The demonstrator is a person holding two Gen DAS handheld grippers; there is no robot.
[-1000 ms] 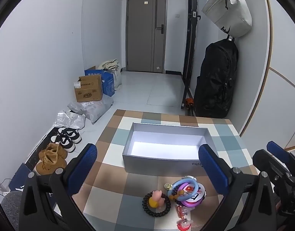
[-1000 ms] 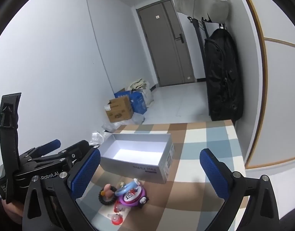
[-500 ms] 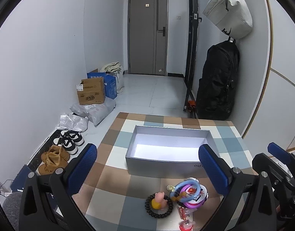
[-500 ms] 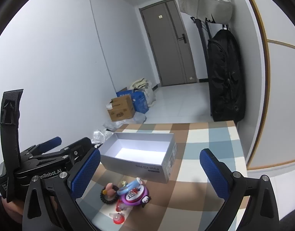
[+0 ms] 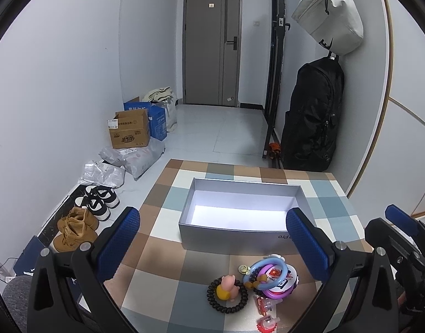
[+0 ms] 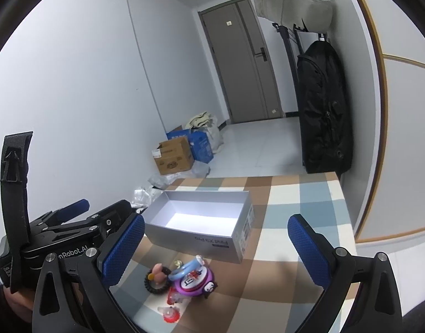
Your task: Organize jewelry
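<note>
An empty grey box point(image 5: 240, 211) stands open on the checked table; it also shows in the right wrist view point(image 6: 201, 219). In front of it lies a small pile: a black coil bracelet with a pink pig charm point(image 5: 226, 291), a blue ring on a purple round badge point(image 5: 270, 276), and red-and-clear pieces point(image 5: 266, 324). The pile shows in the right wrist view point(image 6: 184, 277) too. My left gripper point(image 5: 220, 247) is open and empty above the pile. My right gripper point(image 6: 215, 252) is open and empty, to the right of the left one.
The table point(image 5: 171, 238) has a checked cloth of brown, blue and cream. Beyond its far edge are a black backpack point(image 5: 312, 116), a hanging white bag point(image 5: 329, 16), cardboard boxes point(image 5: 129, 133), parcels and shoes point(image 5: 82, 222) on the floor, and a grey door point(image 5: 212, 47).
Both views have shifted slightly, with the box and pile sitting a little lower in the frames. Both grippers stay open and empty.
</note>
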